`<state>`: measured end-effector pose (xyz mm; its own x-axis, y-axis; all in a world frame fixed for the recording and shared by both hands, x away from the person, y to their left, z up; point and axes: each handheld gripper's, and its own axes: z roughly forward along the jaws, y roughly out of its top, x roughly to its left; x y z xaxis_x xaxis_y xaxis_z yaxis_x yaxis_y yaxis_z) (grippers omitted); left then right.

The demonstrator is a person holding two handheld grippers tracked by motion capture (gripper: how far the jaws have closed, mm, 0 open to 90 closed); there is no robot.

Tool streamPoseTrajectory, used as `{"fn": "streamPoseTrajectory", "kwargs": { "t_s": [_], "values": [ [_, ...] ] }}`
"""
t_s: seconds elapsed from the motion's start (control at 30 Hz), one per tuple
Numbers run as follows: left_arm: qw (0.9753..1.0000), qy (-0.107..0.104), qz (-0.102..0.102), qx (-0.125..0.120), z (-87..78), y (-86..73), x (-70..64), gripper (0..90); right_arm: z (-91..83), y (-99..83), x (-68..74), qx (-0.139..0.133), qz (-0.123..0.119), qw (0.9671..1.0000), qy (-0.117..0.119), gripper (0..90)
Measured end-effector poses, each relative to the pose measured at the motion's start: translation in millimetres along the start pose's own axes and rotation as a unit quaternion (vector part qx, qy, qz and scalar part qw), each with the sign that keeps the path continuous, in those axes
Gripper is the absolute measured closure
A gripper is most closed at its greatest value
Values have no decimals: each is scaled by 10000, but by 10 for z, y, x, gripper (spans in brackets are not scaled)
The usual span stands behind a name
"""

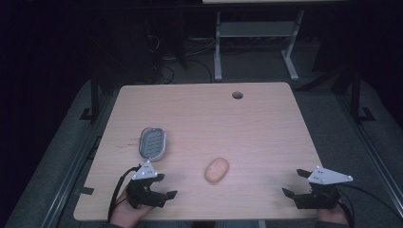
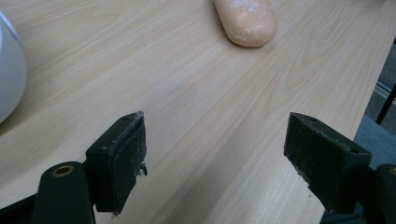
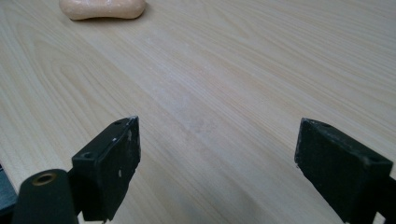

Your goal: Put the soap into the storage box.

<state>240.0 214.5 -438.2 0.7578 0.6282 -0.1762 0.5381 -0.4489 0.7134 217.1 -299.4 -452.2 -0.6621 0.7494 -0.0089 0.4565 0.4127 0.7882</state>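
On the high view the left gripper [image 1: 163, 185] sits at the near left corner of the wooden table [image 1: 266, 123], held in a hand [image 1: 124, 213] that comes in from the bottom edge, and its two black jaws stand wide apart with nothing between them and nothing touching them. In the left gripper view the same left gripper [image 2: 215, 158] shows its pads [image 2: 132, 154] spread far from each other over bare wood, released and gripping nothing. The right gripper [image 1: 295, 182] rests at the near right corner, also in a hand [image 1: 332, 216], with its grey three-cornered plate on top; its jaws are likewise spread wide and hold nothing. The right gripper view confirms this: the right gripper [image 3: 217, 154] has only plain table grain between its pads [image 3: 125, 154]. The peach-coloured soap bar [image 1: 216, 170] lies flat on the table between the two grippers, nearer the left one yet well apart from both; it appears at the top of the left gripper view [image 2: 246, 21] and at the top left of the right gripper view [image 3: 102, 8]. A grey oval soap dish [image 1: 152, 143] lies on the table just beyond the left gripper, apart from the soap bar, and its pale rounded side [image 2: 10, 79] shows at the left edge of the left gripper view
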Motion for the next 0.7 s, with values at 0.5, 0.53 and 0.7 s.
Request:
{"fn": "streamPoseTrajectory", "kwargs": {
  "t_s": [0.5,0.53,0.7],
  "values": [
    [9997,-37,61,237,109,285,-62,206,-46,-16,0,-75,-10,10000,-29,138],
    [9996,-72,94,262,148,356,-90,206,-47,-12,-1,-100,-45,9999,-38,138],
    [9990,-104,209,393,237,483,-159,206,-40,-14,-1,-95,-51,9999,-5,138]
  ]
}}
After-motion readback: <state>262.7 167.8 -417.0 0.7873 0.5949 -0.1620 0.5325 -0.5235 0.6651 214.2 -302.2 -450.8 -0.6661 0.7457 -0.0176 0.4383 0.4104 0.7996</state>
